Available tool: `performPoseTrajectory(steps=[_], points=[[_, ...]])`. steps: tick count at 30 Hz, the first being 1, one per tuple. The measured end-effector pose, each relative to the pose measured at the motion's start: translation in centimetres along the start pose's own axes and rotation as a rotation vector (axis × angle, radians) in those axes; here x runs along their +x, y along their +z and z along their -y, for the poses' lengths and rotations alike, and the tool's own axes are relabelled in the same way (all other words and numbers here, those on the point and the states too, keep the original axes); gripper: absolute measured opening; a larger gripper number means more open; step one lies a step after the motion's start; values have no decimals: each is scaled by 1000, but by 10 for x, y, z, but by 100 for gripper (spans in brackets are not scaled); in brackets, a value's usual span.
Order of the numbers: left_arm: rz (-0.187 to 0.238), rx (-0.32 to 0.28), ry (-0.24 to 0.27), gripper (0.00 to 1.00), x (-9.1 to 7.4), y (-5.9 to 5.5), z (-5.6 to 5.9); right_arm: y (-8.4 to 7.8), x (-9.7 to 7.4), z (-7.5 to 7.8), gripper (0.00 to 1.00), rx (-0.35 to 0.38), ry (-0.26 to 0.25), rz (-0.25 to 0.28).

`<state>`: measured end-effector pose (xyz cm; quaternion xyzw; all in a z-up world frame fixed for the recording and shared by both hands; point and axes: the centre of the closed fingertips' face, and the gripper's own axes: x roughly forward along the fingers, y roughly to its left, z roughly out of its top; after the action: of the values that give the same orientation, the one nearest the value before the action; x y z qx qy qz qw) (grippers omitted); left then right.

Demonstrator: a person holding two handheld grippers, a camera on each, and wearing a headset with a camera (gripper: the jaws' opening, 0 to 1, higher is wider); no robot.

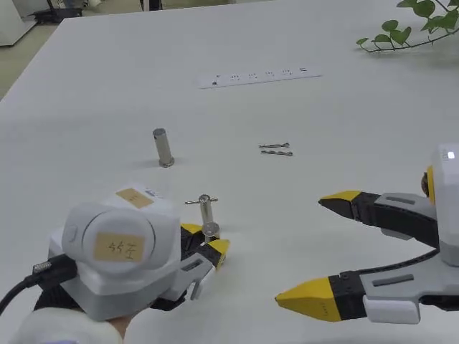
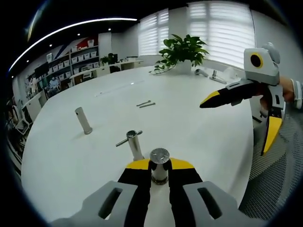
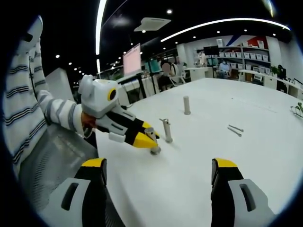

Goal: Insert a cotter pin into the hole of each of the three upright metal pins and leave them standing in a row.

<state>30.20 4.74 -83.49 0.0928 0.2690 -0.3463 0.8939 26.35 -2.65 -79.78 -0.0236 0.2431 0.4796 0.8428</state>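
Observation:
My left gripper (image 1: 206, 241) (image 2: 159, 174) is shut on a short metal pin (image 1: 210, 229) (image 2: 159, 156) that stands upright on the white table (image 1: 323, 107). Just beyond it stands a second pin (image 1: 205, 208) (image 2: 134, 144) (image 3: 166, 130) with a cotter pin through its head. A third, bare pin (image 1: 163, 147) (image 2: 84, 120) (image 3: 187, 105) stands farther back on the left. Two loose cotter pins (image 1: 275, 149) (image 2: 145, 103) (image 3: 235, 130) lie side by side mid-table. My right gripper (image 1: 319, 247) (image 3: 158, 165) hovers open to the right, with nothing between its jaws.
A white power strip (image 1: 258, 75) lies across the far middle of the table. Leafy plant stems (image 1: 412, 29) (image 2: 182, 47) reach in at the back right. A person's striped sleeve (image 3: 52, 111) holds the left gripper (image 3: 135, 135).

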Motion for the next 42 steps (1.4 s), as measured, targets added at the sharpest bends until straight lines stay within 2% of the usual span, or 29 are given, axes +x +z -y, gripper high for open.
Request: performPoseTrajectory(steps=[3,5,9,11,14,19,21,23,24,27,29,30,31,33,37,39,42], points=[[-4,10,3,12,1,0,1,0,0,-1,92,-2,2,1],[-10,-20,10,12,1,0,0,1,0,-1,92,-2,2,3],[-18,39,-2,12,0,0,1,3,-1,0,92,-1,-4,13],[-26,8,-6,12,-1,0,0,3,-2,1,92,-3,-5,12],[-30,21,-18,14,-5,2,-1,2,-3,0,92,-1,-4,9],[-46,9,-51,29,-15,1,-5,3,-4,0,92,2,-3,9],[-46,35,-50,32,-19,0,-8,3,-4,0,92,1,-2,9],[-35,94,-49,39,-24,0,-11,4,-4,0,92,-2,-3,8],[-43,95,-66,43,-28,-3,-10,4,-5,0,92,-2,-4,7],[-62,73,-103,55,-36,-9,-8,4,-6,1,92,-4,-2,1],[-42,58,-153,55,-42,-9,-1,3,-7,1,92,-5,-3,-5],[-36,15,-185,53,-45,-11,4,2,-7,2,92,-5,-2,-8],[-30,0,-198,52,-47,-11,5,2,-7,2,92,-5,-2,-9],[-15,-7,-199,55,-49,-11,5,1,-8,2,92,-6,-3,-15],[-17,-5,-221,71,-54,-16,10,0,-9,4,92,-9,-3,-31],[-48,-39,-232,77,-57,-21,12,-2,-9,5,92,-11,-2,-41],[-45,-30,-224,76,-59,-22,10,-4,-10,6,92,-16,0,-58]])
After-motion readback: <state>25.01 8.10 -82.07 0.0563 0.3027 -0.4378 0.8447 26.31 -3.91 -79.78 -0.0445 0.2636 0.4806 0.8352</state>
